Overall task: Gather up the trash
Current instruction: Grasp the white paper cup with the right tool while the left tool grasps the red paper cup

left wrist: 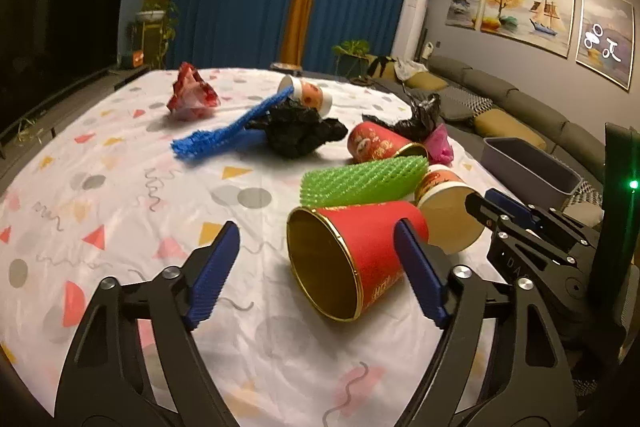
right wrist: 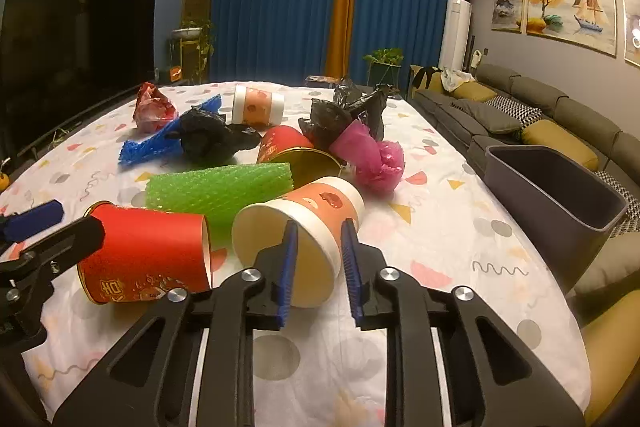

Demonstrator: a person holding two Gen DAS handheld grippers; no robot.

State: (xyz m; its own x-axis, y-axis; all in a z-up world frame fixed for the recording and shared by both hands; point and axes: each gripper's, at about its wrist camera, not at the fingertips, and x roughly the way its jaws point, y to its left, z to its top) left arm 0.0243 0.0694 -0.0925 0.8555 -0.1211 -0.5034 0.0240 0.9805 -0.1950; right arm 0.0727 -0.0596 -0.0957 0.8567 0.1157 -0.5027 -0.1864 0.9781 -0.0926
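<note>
A red paper cup (left wrist: pixel 360 247) with a gold rim lies on its side on the patterned cloth, mouth toward the camera. My left gripper (left wrist: pixel 317 227) is open around it: the right pad touches its side, the left pad stands apart. Beside it lies a white and orange cup (right wrist: pixel 320 203), also on its side. My right gripper (right wrist: pixel 320 227) straddles that cup's rim, one finger in front of the mouth and one outside the wall, with a gap still showing. The right wrist view also shows the red cup (right wrist: pixel 148 251) and the left gripper (right wrist: pixel 60 227).
Behind the cups lie a green foam net (right wrist: pixel 220 191), another red cup (right wrist: pixel 284 147), a pink bag (right wrist: pixel 372 155), black bags (left wrist: pixel 296 131), a blue foam net (left wrist: pixel 232 131), a red wrapper (left wrist: pixel 192 95) and a far cup (right wrist: pixel 258 105). A grey bin (right wrist: pixel 560 195) stands off the table's right edge by the sofa (right wrist: pixel 520 107).
</note>
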